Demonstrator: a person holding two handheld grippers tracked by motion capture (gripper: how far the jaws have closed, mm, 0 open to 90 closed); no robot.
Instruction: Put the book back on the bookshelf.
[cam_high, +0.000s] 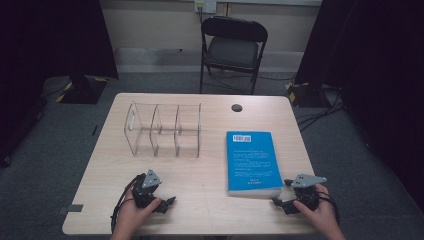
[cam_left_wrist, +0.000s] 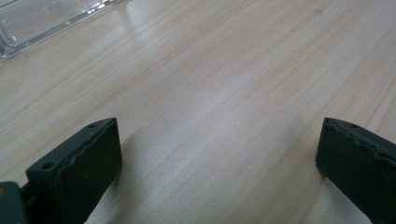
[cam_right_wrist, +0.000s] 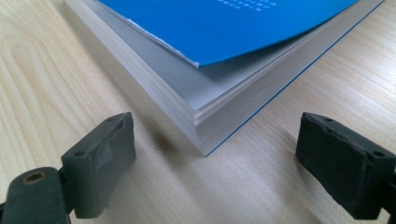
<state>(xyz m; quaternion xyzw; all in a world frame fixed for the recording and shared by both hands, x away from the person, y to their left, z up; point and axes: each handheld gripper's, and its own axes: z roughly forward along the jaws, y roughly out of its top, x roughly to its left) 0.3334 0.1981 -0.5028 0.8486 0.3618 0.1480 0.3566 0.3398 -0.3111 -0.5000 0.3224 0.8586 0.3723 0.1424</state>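
Observation:
A blue-covered book (cam_high: 251, 161) lies flat on the right half of the wooden table (cam_high: 200, 177). To its left stands a clear acrylic rack (cam_high: 163, 129) with three compartments. My right gripper (cam_high: 281, 192) rests low on the table at the book's near right corner, jaws open and empty. In the right gripper view the book's corner (cam_right_wrist: 205, 100) points between the two pads, its cover curling up a little. My left gripper (cam_high: 162, 201) sits near the front edge, below the rack, open with bare wood between its jaws (cam_left_wrist: 219, 154). The rack's base (cam_left_wrist: 42, 18) shows at top left there.
A small dark round spot (cam_high: 236, 107) marks the table behind the book. A black folding chair (cam_high: 232, 47) stands beyond the far edge. Cables lie on the grey floor at the right. Black curtains flank both sides.

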